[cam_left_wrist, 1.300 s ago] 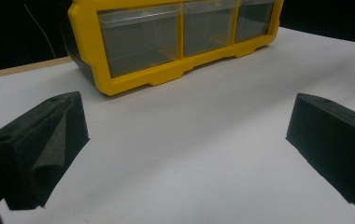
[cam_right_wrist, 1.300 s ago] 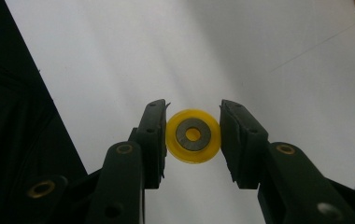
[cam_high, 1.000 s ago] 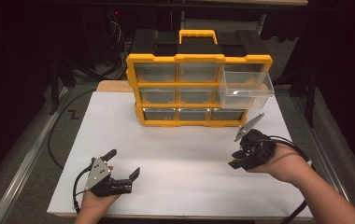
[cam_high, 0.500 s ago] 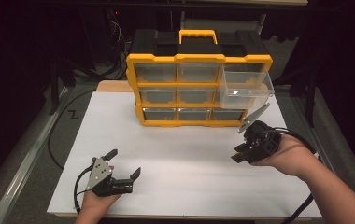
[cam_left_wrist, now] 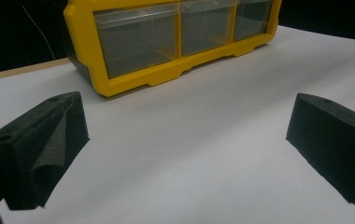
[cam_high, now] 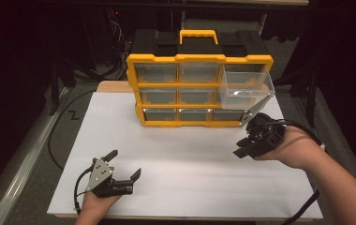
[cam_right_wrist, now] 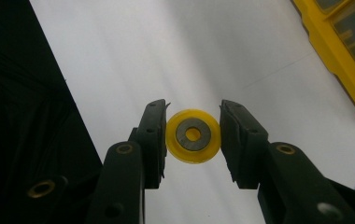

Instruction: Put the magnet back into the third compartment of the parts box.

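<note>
Nearest to the person, the left gripper point(cam_high: 122, 165) lies low over the white table point(cam_high: 190, 159), well in front of the yellow organizer point(cam_high: 199, 89), its jaws wide apart and holding nothing. Farther, the right gripper point(cam_right_wrist: 193, 136) is clamped on a yellow wheel point(cam_right_wrist: 193, 136), the hand turned inward, just in front of the organizer's right end, below the pulled-out clear drawer point(cam_high: 246, 89).
</note>
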`<state>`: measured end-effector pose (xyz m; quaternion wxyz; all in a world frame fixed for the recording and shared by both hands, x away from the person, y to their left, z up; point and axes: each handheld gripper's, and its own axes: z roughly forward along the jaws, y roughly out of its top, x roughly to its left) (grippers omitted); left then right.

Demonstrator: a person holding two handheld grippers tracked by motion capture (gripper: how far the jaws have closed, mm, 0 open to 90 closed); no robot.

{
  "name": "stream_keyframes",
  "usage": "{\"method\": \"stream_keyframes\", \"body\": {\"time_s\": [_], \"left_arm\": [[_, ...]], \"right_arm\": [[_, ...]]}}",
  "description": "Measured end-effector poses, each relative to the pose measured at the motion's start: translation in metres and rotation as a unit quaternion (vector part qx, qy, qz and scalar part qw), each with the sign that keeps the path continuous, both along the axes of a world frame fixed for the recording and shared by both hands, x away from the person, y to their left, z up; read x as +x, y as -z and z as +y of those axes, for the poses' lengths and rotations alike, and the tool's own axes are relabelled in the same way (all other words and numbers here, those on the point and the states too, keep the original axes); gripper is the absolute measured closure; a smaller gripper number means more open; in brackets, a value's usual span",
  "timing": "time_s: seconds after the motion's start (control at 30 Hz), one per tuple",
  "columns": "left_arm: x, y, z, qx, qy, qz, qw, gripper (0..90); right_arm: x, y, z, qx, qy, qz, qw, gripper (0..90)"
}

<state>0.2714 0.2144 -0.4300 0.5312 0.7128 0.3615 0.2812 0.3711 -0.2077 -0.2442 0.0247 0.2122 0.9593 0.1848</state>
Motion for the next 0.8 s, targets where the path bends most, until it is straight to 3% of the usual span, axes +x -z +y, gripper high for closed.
{"method": "stream_keyframes", "body": {"time_s": [0.8], "left_arm": [[-0.001, 0.000, 0.000, -0.002, 0.001, -0.004, 1.0000, 0.1]], "right_arm": [[0.007, -0.046, -0.002, -0.005, -0.001, -0.010, 0.9999, 64.9]]}}
